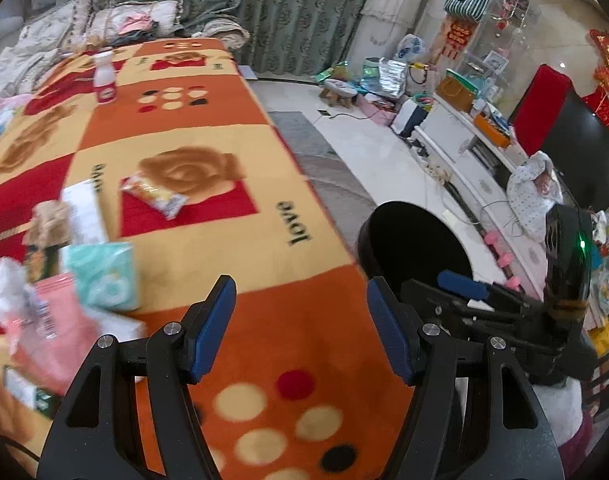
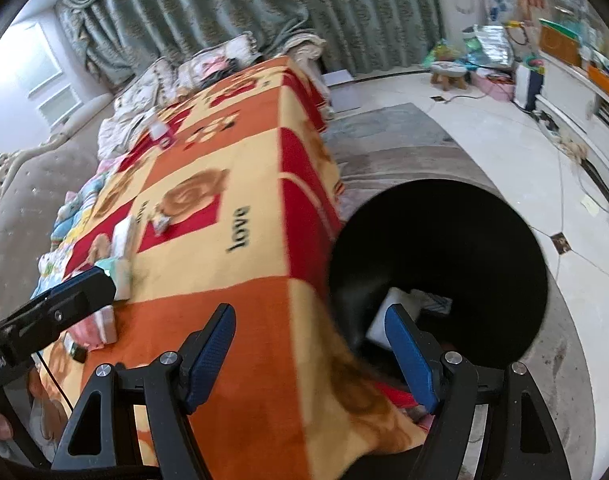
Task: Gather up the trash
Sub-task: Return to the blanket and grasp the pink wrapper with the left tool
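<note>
Both hand-held grippers, left & right, spread w/ nothing between; snack wrapper lies upper left on counter, long axis diagonal, left nearer, bin at right.

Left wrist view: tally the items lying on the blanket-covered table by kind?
White plastic bottle with pink label: 1
Crinkly yellow-orange snack wrapper: 1
Mint-green tissue pack: 1
Pink plastic pouch: 1
White flat box: 1
Brown-topped package: 1
Total clearly tellable: 6; the rest is blurred.
</note>
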### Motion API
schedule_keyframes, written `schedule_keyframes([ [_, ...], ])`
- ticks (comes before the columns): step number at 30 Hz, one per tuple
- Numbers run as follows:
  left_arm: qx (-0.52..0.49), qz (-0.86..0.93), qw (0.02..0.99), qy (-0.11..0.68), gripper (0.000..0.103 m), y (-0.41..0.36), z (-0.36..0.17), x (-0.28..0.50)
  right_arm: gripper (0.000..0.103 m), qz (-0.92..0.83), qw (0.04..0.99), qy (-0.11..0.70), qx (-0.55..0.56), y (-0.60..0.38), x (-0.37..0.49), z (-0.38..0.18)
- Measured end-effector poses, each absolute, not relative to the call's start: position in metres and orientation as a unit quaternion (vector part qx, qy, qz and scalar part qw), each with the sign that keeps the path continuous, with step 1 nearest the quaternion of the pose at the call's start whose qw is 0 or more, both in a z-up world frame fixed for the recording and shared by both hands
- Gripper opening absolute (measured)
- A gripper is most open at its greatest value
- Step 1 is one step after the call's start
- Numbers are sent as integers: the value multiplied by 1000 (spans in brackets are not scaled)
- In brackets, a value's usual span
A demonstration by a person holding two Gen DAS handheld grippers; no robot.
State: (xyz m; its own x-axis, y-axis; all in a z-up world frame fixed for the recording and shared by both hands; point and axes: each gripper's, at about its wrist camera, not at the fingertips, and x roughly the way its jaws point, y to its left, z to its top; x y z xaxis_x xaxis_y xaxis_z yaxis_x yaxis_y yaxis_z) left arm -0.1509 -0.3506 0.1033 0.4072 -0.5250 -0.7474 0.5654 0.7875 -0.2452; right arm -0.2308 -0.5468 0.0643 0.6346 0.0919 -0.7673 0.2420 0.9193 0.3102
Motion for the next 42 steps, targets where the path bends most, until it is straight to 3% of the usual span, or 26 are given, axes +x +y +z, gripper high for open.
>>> schedule_keyframes([
  [15, 10, -221, 863, 454, 67, -205, 97, -143, 75, 71, 875, 456, 149, -427, -186, 61],
  [32, -46, -202, 845, 494, 65, -205, 43, -104, 77, 95, 868, 467, 138, -404, -173, 62],
  [34, -43, -209, 842, 496, 36, -205, 44, -104, 77, 99, 867, 469, 138, -402, -171, 61],
  [42, -16, -214, 858, 467, 31, -170, 90, -113, 77, 153, 864, 468, 102, -369, -162, 64],
])
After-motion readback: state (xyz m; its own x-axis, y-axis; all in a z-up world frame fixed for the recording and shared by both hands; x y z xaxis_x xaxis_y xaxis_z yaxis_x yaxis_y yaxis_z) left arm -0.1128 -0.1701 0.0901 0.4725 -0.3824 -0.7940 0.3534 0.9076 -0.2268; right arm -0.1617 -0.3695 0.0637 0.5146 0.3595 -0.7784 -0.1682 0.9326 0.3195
